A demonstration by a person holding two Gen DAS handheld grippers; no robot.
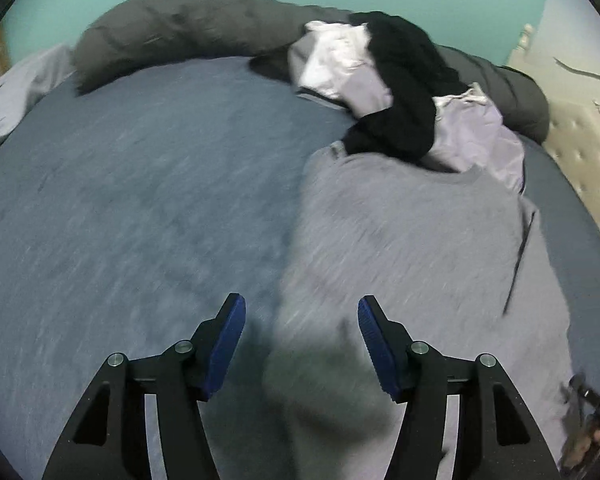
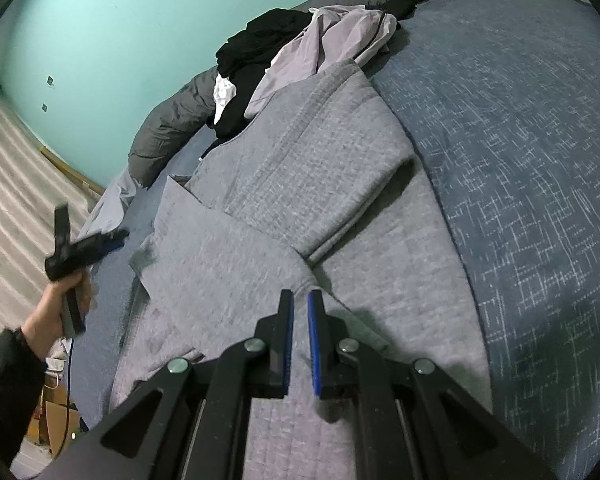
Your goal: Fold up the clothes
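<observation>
A grey sweatshirt (image 1: 400, 232) lies spread on the bed, one sleeve folded across its body (image 2: 300, 184). My left gripper (image 1: 301, 304) hangs open over the sweatshirt's left edge; the cloth lies blurred below the blue pads and neither pad touches it. In the right wrist view a hand (image 2: 56, 316) holds that left gripper (image 2: 108, 240) above the garment's far edge. My right gripper (image 2: 300, 298) hovers low over the sweatshirt's middle with its pads nearly together and nothing pinched between them.
A heap of clothes, a black garment (image 1: 404, 80) and lilac ones (image 1: 476, 132), sits behind the sweatshirt. A dark grey duvet roll (image 1: 172, 24) lines the teal wall. Blue bedcover (image 1: 120, 180) spreads left. A beige tufted headboard (image 1: 580, 140) is right; a striped rug (image 2: 12, 168) and cardboard box (image 2: 56, 420) lie beside the bed.
</observation>
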